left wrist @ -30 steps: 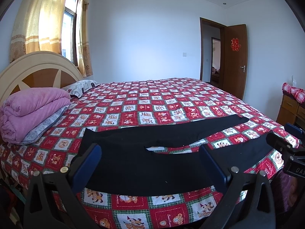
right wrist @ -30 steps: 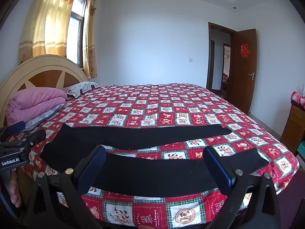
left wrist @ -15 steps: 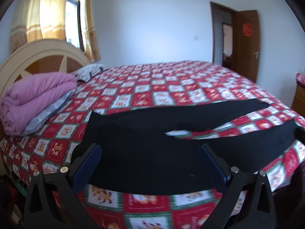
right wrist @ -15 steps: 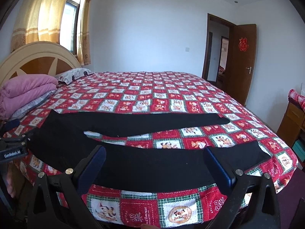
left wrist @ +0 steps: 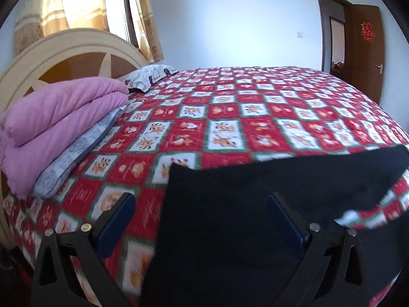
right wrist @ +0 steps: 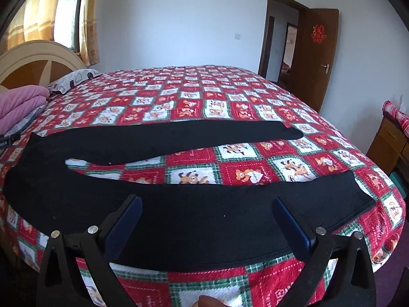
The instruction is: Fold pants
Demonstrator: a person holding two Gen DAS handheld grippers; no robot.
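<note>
Black pants (right wrist: 194,204) lie flat on the red patterned bedspread (right wrist: 204,97), waist to the left, both legs stretching right with a gap between them. My right gripper (right wrist: 207,220) is open, low over the near leg by the bed's front edge, nothing between its fingers. In the left wrist view the pants' waist end (left wrist: 230,217) fills the lower right. My left gripper (left wrist: 202,220) is open over the waist's left edge: its right finger (left wrist: 283,220) is above the black cloth, its left finger (left wrist: 115,220) above the bedspread. Neither gripper holds cloth.
A folded pink blanket (left wrist: 56,120) on a grey pillow (left wrist: 76,153) sits by the curved headboard (left wrist: 51,58) at the left. A patterned pillow (left wrist: 148,75) lies behind it. An open brown door (right wrist: 317,56) and a wooden dresser (right wrist: 388,143) stand at the right.
Both grippers have moved down and closer to the pants. The left one has swung left to the waist edge; the right one has come lower over the near leg. Both stay open.
</note>
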